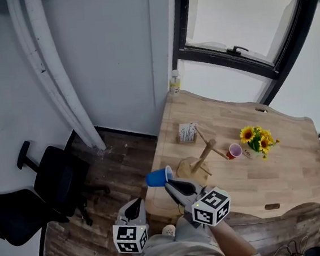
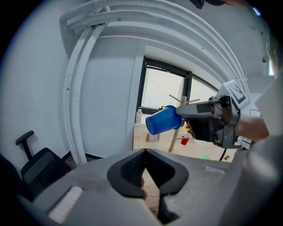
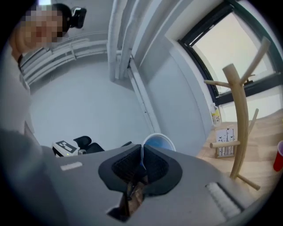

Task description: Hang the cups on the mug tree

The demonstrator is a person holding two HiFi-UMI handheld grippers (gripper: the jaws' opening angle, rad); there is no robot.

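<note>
A blue cup [image 1: 156, 177] hangs tipped on its side over the table's near-left corner, with my right gripper [image 1: 169, 182] shut on its rim. In the right gripper view the rim of the blue cup [image 3: 159, 142] sits pinched between the pads. The wooden mug tree [image 1: 202, 159] stands just beyond, all its pegs bare; from the right gripper the mug tree [image 3: 241, 119] rises to the right. A red cup [image 1: 234, 151] lies beside the tree. My left gripper [image 1: 136, 205] hangs low at the left, off the table, jaws together and holding nothing; it looks at the blue cup [image 2: 162, 119].
On the wooden table [image 1: 290, 179] stand a pot of sunflowers [image 1: 258, 139], a small card holder [image 1: 187, 132] and a bottle [image 1: 174, 82] at the far corner. A black office chair [image 1: 52, 181] stands on the floor to the left. White pipes [image 1: 59, 89] run down the wall.
</note>
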